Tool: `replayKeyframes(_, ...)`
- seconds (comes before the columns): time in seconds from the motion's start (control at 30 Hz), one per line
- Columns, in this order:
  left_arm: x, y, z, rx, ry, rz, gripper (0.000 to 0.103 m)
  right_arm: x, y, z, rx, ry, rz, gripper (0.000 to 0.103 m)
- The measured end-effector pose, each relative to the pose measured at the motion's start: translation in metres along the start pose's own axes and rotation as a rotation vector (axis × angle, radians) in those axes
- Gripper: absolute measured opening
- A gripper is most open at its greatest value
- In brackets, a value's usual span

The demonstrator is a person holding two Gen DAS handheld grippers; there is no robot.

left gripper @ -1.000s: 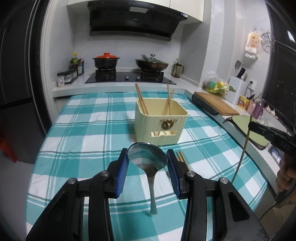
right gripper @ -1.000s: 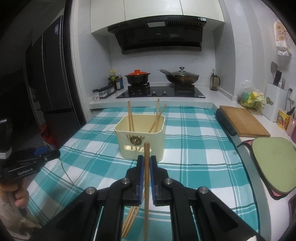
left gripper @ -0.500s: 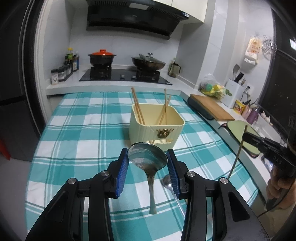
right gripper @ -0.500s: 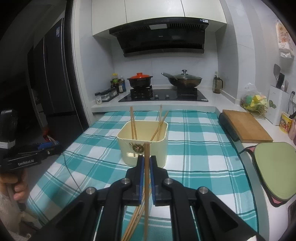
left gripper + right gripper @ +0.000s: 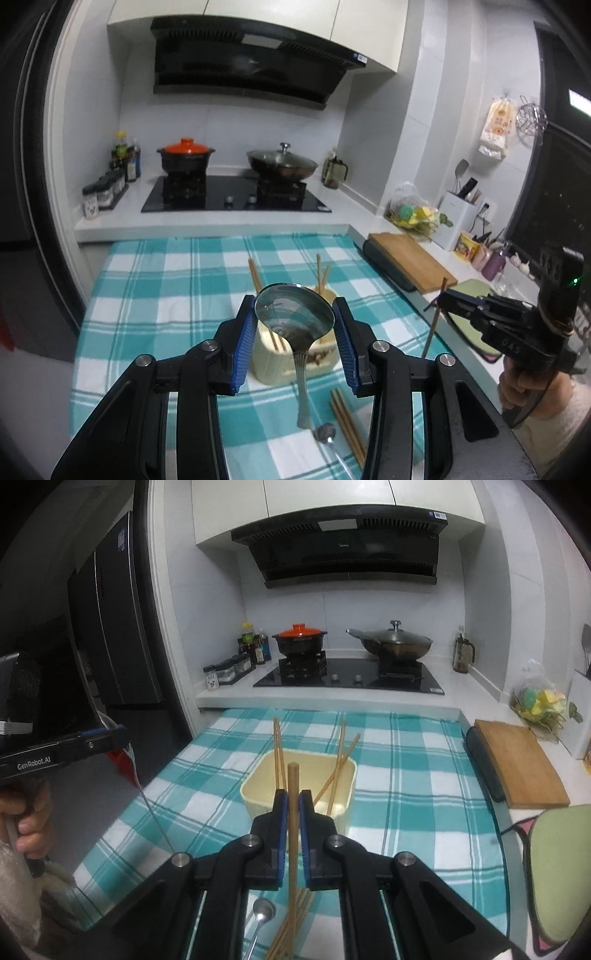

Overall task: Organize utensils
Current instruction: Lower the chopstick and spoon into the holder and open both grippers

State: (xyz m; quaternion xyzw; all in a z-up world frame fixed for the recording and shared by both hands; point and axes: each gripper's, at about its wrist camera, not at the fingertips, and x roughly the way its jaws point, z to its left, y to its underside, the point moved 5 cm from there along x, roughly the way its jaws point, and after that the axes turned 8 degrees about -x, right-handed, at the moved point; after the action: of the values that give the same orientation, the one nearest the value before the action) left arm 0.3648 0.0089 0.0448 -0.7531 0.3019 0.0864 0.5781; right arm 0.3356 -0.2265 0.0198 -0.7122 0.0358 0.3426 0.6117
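My left gripper point(image 5: 294, 320) is shut on the bowl of a large steel spoon point(image 5: 293, 318), handle hanging down, above and just in front of the cream utensil box point(image 5: 273, 363). The box point(image 5: 258, 788) holds several chopsticks point(image 5: 277, 751). My right gripper point(image 5: 293, 805) is shut on one wooden chopstick point(image 5: 293, 834), held upright before the box; it also shows at the right of the left wrist view point(image 5: 437, 301). On the checked cloth below lie loose chopsticks point(image 5: 349, 424) and a small spoon point(image 5: 325, 432).
The table has a teal checked cloth point(image 5: 406, 775). Behind it is a hob point(image 5: 347, 675) with a red-lidded pot point(image 5: 300, 640) and a wok point(image 5: 395, 646). A wooden board point(image 5: 517, 764) and a green mat point(image 5: 561, 867) lie on the right counter.
Both grippers have risen and tilted, so the box now sits lower and nearer in both views. The spoon and the chopstick stay gripped.
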Motion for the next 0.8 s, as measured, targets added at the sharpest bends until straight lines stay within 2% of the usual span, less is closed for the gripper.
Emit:
replayKeyframes(0.23, 0.027, -0.069, -0.012, 0.016, -0.038, -0.131, 0.041, 0.014, -0.087, -0.016, -0.032, 0.036, -0.177, 0.006)
replayKeyframes(0.33, 0.054, -0.079, -0.014, 0.006, -0.056, -0.15, 0.041, 0.027, -0.112, -0.019, -0.052, 0.061, -0.265, 0.006)
replayKeyframes(0.43, 0.09, -0.074, -0.013, 0.001, -0.081, -0.122, 0.041, 0.05, -0.118, -0.024, -0.044, 0.064, -0.317, 0.006)
replayKeyframes(0.57, 0.141, -0.049, -0.004, -0.026, -0.097, -0.017, 0.041, 0.094, -0.098, -0.034, 0.004, 0.031, -0.25, 0.006)
replayKeyframes(0.7, 0.185, -0.019, 0.004, -0.03, -0.123, 0.096, 0.041, 0.141, -0.065, -0.037, 0.022, -0.003, -0.115, 0.006)
replayKeyframes(0.8, 0.206, -0.003, 0.009, -0.043, -0.143, 0.151, 0.041, 0.168, -0.044, -0.04, 0.031, -0.021, -0.014, 0.006)
